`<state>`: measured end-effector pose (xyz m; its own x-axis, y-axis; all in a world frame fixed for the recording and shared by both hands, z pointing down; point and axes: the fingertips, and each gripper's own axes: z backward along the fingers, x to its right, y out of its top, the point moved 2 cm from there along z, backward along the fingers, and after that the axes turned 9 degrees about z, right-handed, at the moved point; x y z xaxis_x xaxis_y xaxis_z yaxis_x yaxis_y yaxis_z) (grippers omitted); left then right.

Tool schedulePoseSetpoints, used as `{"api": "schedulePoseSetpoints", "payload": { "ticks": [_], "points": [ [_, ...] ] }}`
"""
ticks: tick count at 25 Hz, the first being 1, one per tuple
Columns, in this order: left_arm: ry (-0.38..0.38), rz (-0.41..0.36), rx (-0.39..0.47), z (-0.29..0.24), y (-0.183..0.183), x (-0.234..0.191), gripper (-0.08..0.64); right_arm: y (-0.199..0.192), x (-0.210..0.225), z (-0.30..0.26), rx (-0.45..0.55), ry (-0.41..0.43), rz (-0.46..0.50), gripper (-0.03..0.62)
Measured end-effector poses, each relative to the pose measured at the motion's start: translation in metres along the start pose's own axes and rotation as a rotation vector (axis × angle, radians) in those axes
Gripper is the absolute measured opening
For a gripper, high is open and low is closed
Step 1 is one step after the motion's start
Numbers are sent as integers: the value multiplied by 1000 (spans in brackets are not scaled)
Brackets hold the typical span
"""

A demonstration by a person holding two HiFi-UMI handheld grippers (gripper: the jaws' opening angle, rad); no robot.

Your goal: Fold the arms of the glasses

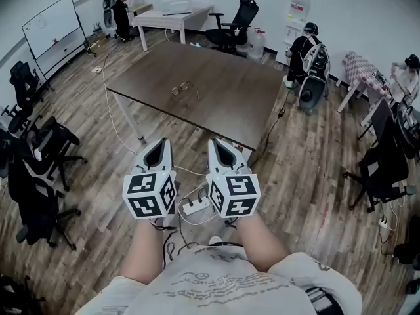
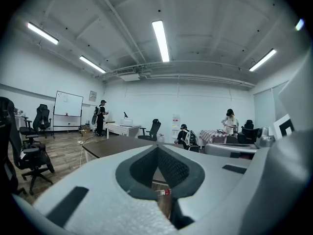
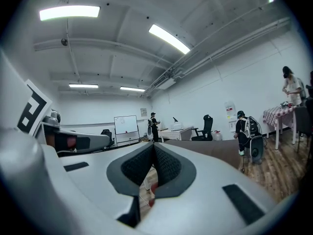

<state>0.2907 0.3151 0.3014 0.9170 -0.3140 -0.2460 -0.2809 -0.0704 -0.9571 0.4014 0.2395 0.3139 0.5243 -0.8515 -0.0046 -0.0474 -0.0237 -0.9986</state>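
Both grippers are empty and well short of the table.

- left gripper (image 1: pixel 158 151): lower centre of the head view, held in front of the person's torso. In the left gripper view the jaws (image 2: pixel 157 148) sit together at the tips with nothing between them. Only floor shows through the gap behind the pads.
- right gripper (image 1: pixel 222 151): just beside the left one, roughly parallel, both pointing toward the top of the frame. In the right gripper view the jaws (image 3: pixel 154 145) are also closed tip to tip and empty.
- marker cubes (image 1: pixel 150 193) sit at the rear of each gripper, with bare forearms behind them.
- glasses (image 1: pixel 184 88): they lie on the dark brown table (image 1: pixel 216 104), upper centre of the head view and left of the tabletop's middle. They are well apart from both grippers and nothing touches them. The frame looks thin, and they are too small to read the arm position with confidence.
- The table's near corner points down toward the grippers, with wood floor between them.
- A white power strip (image 1: pixel 195 207) lies on the floor just below and between the grippers, with cables running off it.
- Background: a whiteboard (image 1: pixel 51 23) at upper left, black office chairs (image 1: pixel 56 143) along the left edge, a white desk (image 1: pixel 172 17) at the top with a person standing by it, and a crouched person (image 1: pixel 307 51) at upper right.
- The tabletop edge (image 2: pixel 117 146) is visible in the left gripper view, but the glasses can't be made out there.
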Motion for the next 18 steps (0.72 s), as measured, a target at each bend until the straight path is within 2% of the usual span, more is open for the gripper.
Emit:
{"api": "schedulePoseSetpoints", "payload": {
  "ticks": [7, 14, 18],
  "points": [
    [42, -10, -40, -36, -16, 11, 12, -17, 34, -17, -31, 44, -35, 11],
    [74, -10, -50, -56, -21, -3, 12, -27, 36, -41, -50, 84, -27, 11],
    [87, -36, -44, -70, -18, -18, 12, -28, 34, -62, -51, 84, -30, 11]
  ]
}}
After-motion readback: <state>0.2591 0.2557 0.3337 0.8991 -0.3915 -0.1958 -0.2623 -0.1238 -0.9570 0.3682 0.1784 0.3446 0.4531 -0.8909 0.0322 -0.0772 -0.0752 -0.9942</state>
